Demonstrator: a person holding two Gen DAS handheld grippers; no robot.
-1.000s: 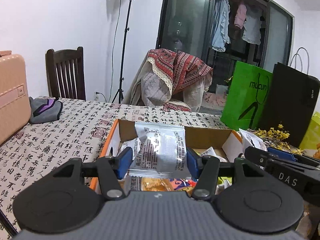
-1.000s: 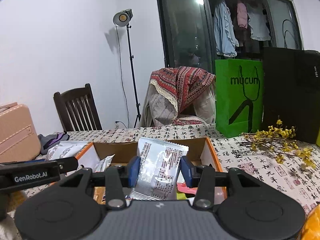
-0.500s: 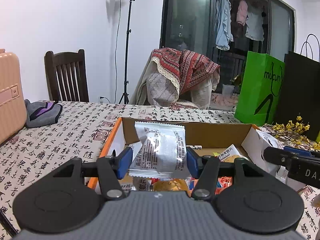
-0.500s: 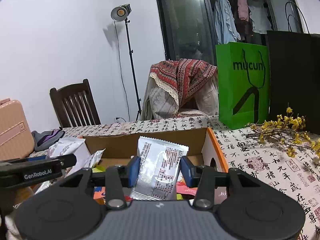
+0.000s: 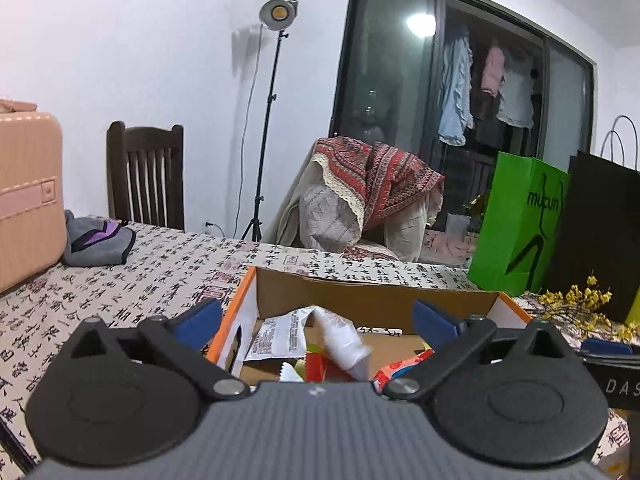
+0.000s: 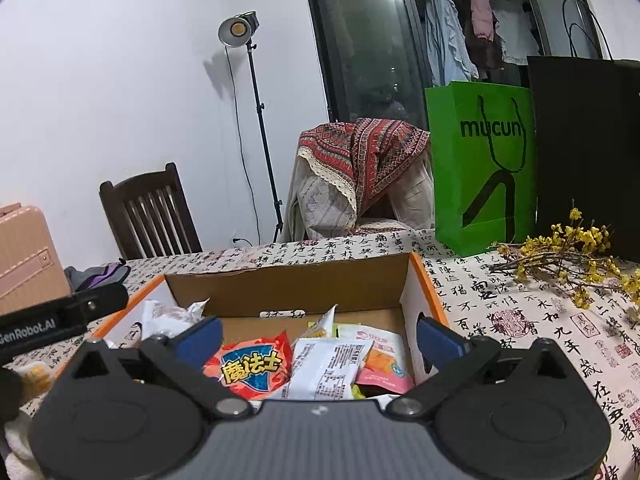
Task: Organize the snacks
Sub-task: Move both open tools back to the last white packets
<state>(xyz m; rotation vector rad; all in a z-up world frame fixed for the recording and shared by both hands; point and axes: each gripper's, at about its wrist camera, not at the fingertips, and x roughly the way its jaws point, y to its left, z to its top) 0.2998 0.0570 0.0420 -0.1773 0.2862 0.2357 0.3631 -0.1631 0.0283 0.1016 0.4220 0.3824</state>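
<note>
My left gripper [image 5: 316,318] is opening, its blue pads [image 5: 198,322] spread wide with nothing pressed between them. Just past and below them sits the box [image 5: 372,300], an open cardboard carton with an orange rim, on the tablecloth [image 5: 120,280] printed with black characters. Between my left fingers and a little lower lies a white packet [image 5: 280,338], loose on the pile inside the box, with a blurred white wrapper [image 5: 344,344] beside it toward my right finger. Red and orange snack wrappers show under them. To the right of my right finger, the other gripper's dark arm reaches in at the edge of the view.

My right gripper [image 6: 318,336] is opening too, pads [image 6: 440,340] far apart and touching nothing. Between them and lower, inside the same box [image 6: 288,288], lies a white packet [image 6: 330,368] with small print, flat on the heap. Toward my left finger is a red snack bag [image 6: 250,366] with yellow characters; toward my right finger is a pink packet [image 6: 380,360]. Beyond my left finger a crumpled white wrapper [image 6: 164,314] leans against the box's left wall.

Far ahead of both pairs stand a green bag [image 6: 484,164] and a black bag [image 6: 584,152], with yellow flower twigs [image 6: 568,256] lying on the cloth to the right of my right fingers. A chair [image 5: 146,176] and a lamp stand [image 5: 276,16] are behind the table.
</note>
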